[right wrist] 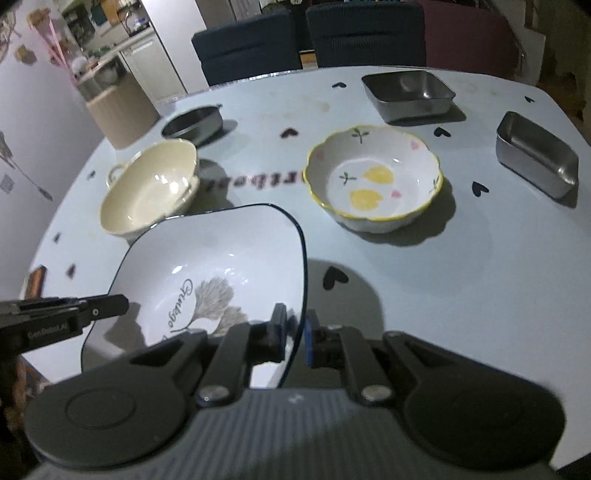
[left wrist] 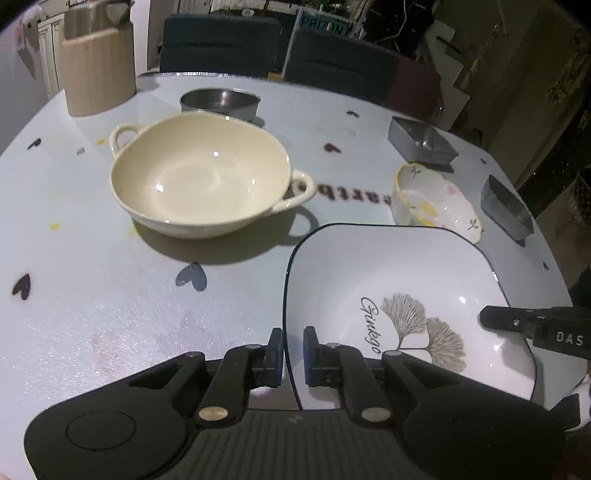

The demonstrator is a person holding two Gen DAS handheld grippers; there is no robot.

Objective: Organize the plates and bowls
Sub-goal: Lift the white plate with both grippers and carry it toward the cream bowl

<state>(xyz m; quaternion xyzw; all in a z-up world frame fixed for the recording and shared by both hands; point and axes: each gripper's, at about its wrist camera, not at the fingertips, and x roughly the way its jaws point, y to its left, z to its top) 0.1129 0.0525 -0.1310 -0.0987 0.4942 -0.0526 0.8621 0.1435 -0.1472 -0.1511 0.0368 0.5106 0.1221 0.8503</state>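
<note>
1. Your left gripper [left wrist: 293, 356] pinches the square plate [left wrist: 399, 295] at its left rim.
2. Your right gripper [right wrist: 295, 338] pinches the opposite rim, sharing the load.
3. The cream bowl [left wrist: 199, 177] sits ahead, a likely stacking spot.

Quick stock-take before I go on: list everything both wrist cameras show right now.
square Ginkgo plate: 1, white with dark blue rim, nearest, gripped at both side rims
two-handled bowl: 1, cream, beyond the plate on the left
scalloped bowl: 1, white with yellow rim and lemon print, beyond the plate on the right
round metal pan: 1, grey steel, behind the cream bowl
rectangular metal tins: 2, steel, far right; the second at the right edge
ribbed container: 1, beige, far left corner
table: 1, pale blue with dark hearts
chairs: dark blue and maroon, behind the table
left gripper: black, shut on the plate's left rim
right gripper: black, shut on the plate's right rim
</note>
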